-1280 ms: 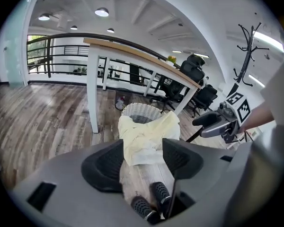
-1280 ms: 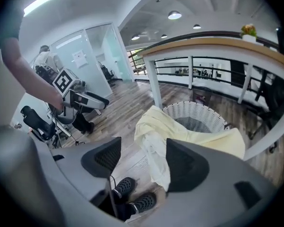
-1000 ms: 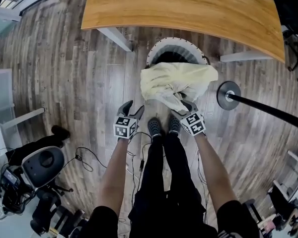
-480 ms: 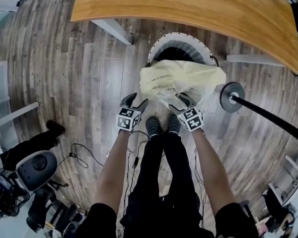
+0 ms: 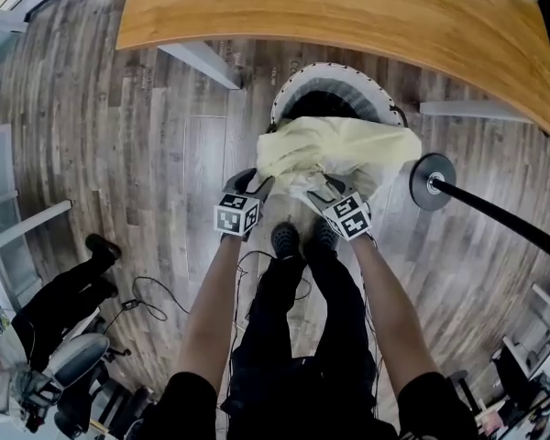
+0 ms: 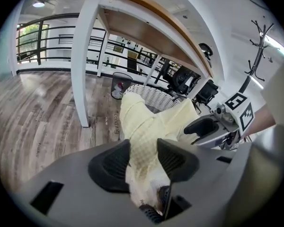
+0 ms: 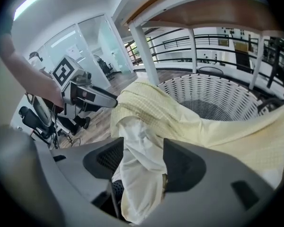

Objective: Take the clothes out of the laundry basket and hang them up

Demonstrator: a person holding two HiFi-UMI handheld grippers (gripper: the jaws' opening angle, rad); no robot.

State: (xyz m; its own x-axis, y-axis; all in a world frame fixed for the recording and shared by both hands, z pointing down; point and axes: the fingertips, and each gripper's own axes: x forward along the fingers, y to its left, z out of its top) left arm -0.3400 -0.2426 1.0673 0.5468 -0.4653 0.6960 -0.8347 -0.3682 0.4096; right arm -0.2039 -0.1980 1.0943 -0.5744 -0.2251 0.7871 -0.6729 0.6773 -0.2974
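Wood-plank floor (image 5: 119, 154) seen from above, with a wooden table (image 5: 348, 7) on white legs across the top of the head view. A white wicker laundry basket (image 5: 331, 70) stands on the floor, half under the table's near edge. A pale yellow garment (image 5: 339, 149) hangs over the basket's near rim and spills toward the person's shoes (image 5: 284, 239). The left gripper (image 5: 255, 180) meets the garment's left end; its jaws have just been closing, and in the left gripper view a fold of yellow cloth fills the gap and touches both pads (image 6: 111, 164). The right gripper (image 5: 326, 187) clamps the garment's near hem, with pale cloth bunched between its pads (image 7: 106, 162). A black coat stand base (image 5: 431, 181) rests on the floor just right of the basket.
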